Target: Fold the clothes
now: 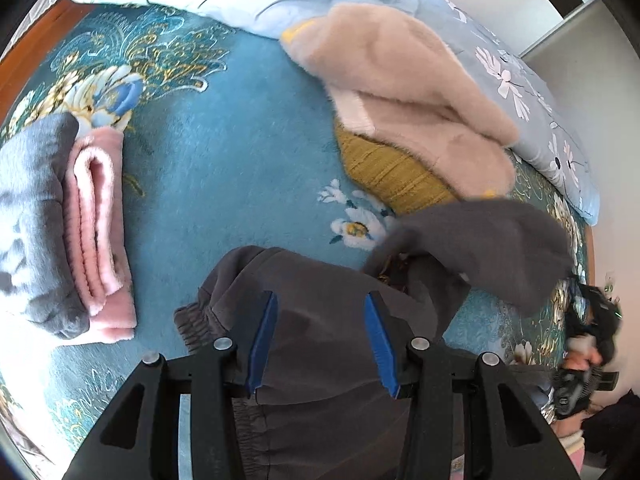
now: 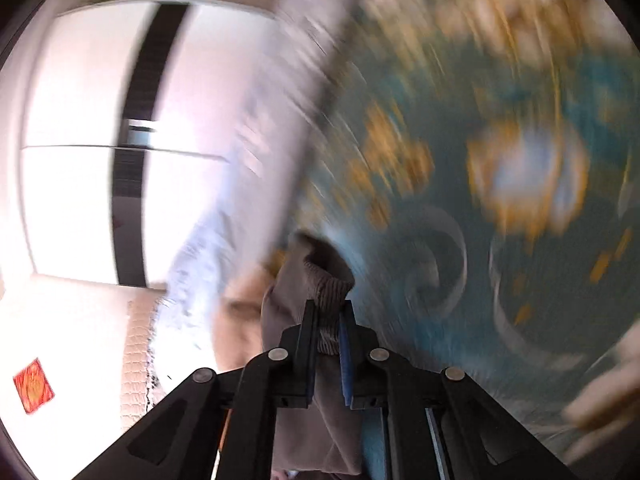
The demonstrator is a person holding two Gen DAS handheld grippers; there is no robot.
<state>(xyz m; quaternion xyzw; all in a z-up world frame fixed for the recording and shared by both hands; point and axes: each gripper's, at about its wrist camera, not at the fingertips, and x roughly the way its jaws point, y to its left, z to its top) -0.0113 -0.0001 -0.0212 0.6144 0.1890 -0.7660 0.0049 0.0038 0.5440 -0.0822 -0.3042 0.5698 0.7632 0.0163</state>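
On the blue floral bedspread (image 1: 224, 168), dark grey trousers (image 1: 320, 344) lie beneath the left hand-held gripper (image 1: 322, 344), whose two blue pads stand spread either side of the cloth near the elastic waistband; I cannot tell whether they press on it, though hovering there would suit pinning that end while the other end is brought over. The right hand-held gripper (image 2: 329, 344) has its jaws pressed together on the ribbed cuff (image 2: 330, 284) of one trouser leg, and in the left wrist view that leg (image 1: 488, 248) arcs above the bed, apparently lifted to fold it back over the garment. The right wrist view is heavily blurred beyond the cuff.

By count: two hand-held grippers and one pair of trousers in hand. Two folded pieces sit stacked at the left, a grey one (image 1: 28, 216) on a pink one (image 1: 100, 240), probably finished. Two unfolded pieces wait at upper right, a beige fleece (image 1: 408, 100) over a mustard knit (image 1: 384, 172), beside a pale blue flowered quilt (image 1: 532, 92).
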